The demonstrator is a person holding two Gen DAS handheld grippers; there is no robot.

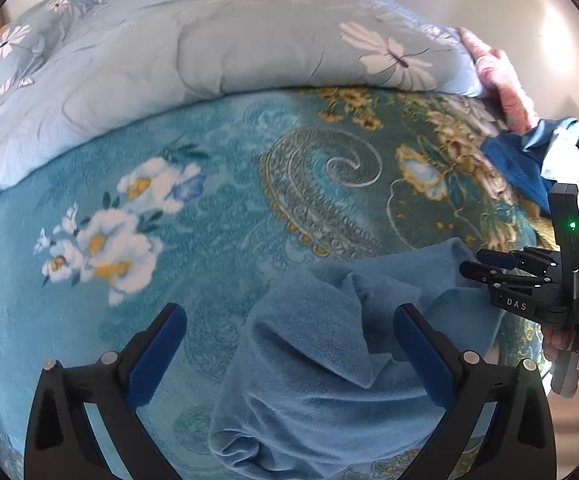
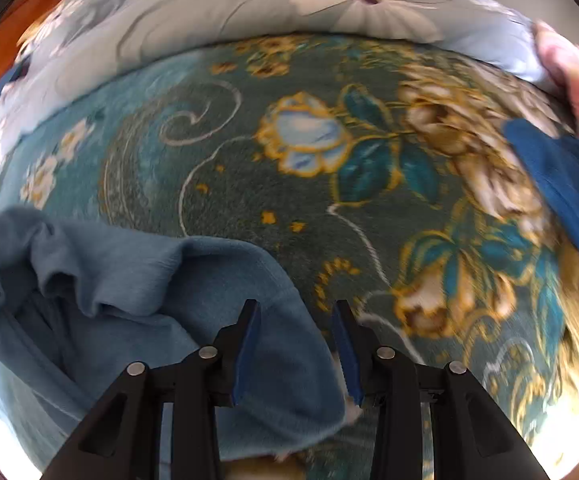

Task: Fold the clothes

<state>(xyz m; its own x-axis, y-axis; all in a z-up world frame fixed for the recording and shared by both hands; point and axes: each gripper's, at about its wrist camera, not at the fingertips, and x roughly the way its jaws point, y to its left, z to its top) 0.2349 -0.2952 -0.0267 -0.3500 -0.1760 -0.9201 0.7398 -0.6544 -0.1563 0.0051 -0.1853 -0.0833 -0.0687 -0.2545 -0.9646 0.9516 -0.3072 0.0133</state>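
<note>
A crumpled light blue garment lies on a bed blanket printed with teal swirls and flowers, at the blanket's near edge. The left hand-held gripper hangs over the garment with its jaws spread wide, holding nothing; the blue pad of one finger sits over the bare blanket left of the garment, the other over the cloth. The right hand-held gripper is at the garment's right edge, jaws partly apart and nothing clamped between them; its left finger overlaps the cloth and its right finger is over the blanket. From the left view, this gripper reaches in just right of the garment. Beyond the garment, a pale blue quilt is bunched along the blanket's far side. A dark blue cloth lies far right of the garment.
</note>
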